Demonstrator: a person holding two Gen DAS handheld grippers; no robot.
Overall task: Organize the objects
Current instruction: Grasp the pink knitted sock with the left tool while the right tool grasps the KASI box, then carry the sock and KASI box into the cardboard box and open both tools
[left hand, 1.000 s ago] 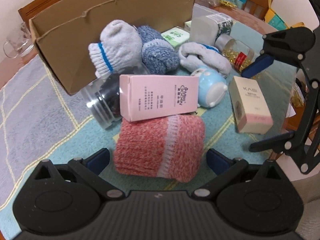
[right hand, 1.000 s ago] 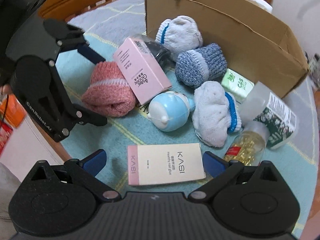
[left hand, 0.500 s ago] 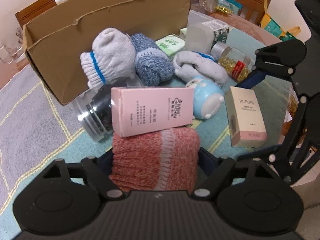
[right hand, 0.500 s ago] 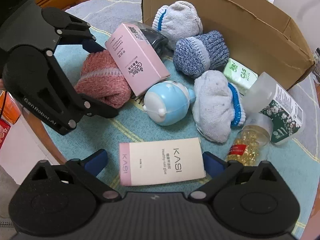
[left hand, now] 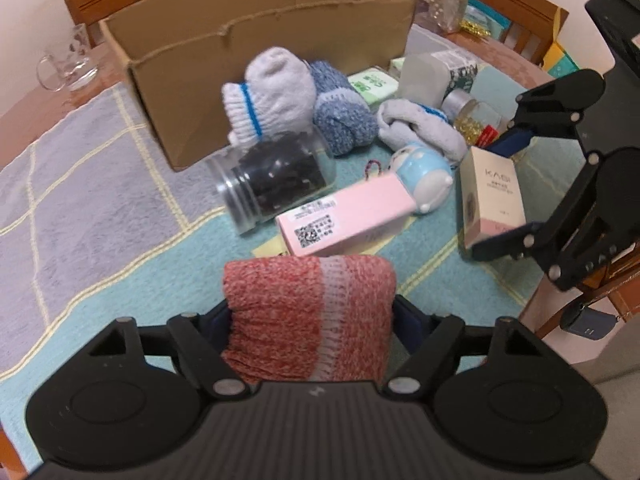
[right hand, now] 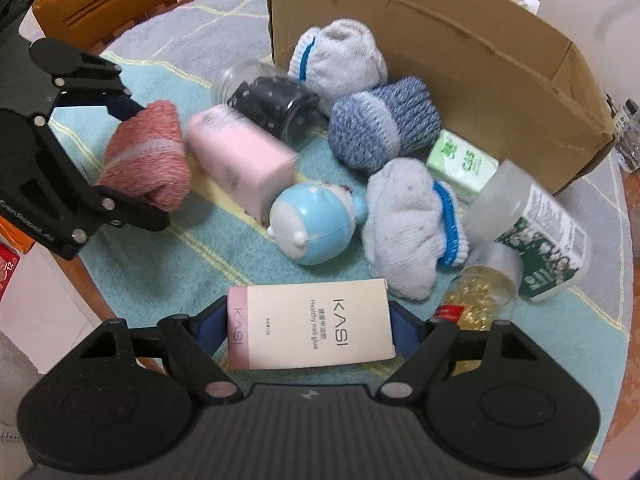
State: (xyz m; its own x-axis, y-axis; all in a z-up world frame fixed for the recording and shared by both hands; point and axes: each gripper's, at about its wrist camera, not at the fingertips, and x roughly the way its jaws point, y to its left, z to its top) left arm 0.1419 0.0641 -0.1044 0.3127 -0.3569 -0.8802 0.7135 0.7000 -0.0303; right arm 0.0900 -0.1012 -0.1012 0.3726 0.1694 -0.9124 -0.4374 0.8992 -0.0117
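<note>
I have the red knitted sock roll point(left hand: 308, 316) pinched in my left hand-held gripper point(left hand: 310, 320); its jaws have just been closing and the pads now press both ends of the roll, near the table's front edge. The roll looks lifted a little off the teal cloth point(left hand: 120, 264), though I cannot be sure it is clear. In my right hand-held gripper point(right hand: 310, 330) sits the cream KASI box point(right hand: 310, 326), gripped across its long sides; those jaws have also just been closing, and the box reads as held, close to the table's right-hand edge.

So I judge the step to be the double pick-up: both grasps are made and the carry has not begun. The next move calls for raising both things clear of the clutter and bringing them over the open cardboard box point(left hand: 248, 52) at the far side of the table, high enough to pass its torn front wall.

The pink carton point(left hand: 344, 216) lies just beyond the sock roll, tilted and blurred, touching the blue toy point(left hand: 420, 176), so I would lift straight up before swinging across. The dark-filled jar point(left hand: 276, 176) lies on its side between me and the cardboard box.

Both hand-held grippers point steeply downward, side by side, the right one visible at the right rim of the left view.
</note>
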